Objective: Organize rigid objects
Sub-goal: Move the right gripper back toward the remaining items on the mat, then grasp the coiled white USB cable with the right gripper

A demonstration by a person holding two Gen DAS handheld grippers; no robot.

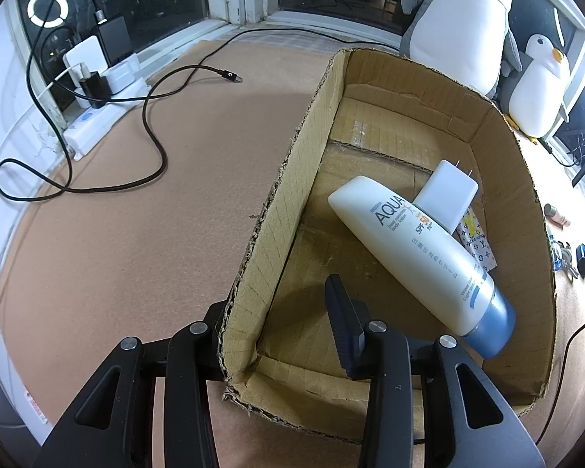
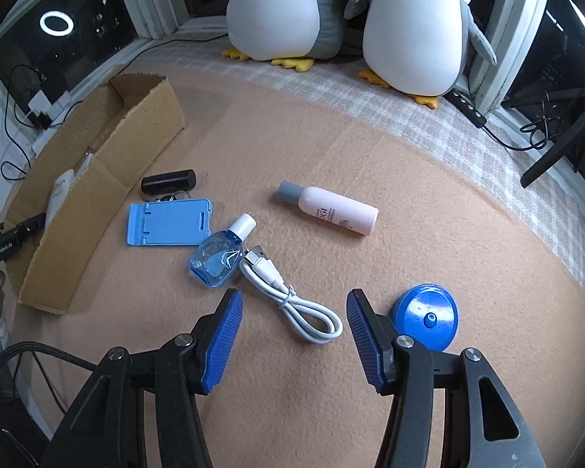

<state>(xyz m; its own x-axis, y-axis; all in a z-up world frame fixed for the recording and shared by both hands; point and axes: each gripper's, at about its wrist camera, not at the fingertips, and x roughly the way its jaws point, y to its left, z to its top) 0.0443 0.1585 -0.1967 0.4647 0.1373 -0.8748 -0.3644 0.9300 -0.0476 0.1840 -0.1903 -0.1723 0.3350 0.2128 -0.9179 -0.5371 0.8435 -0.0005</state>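
Tan felt (image 2: 429, 202) carries the loose items – the left gripper (image 1: 277, 312) pinches the cardboard box (image 1: 292, 163) wall, probably to steady it, while the right gripper (image 2: 292, 329) hangs spread over the white cable (image 2: 292, 304) near the box.

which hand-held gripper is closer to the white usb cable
Right. The right hand-held gripper hangs open just above the white usb cable, its loop between the fingers. The left hand-held gripper is off at the cardboard box, straddling its near wall.
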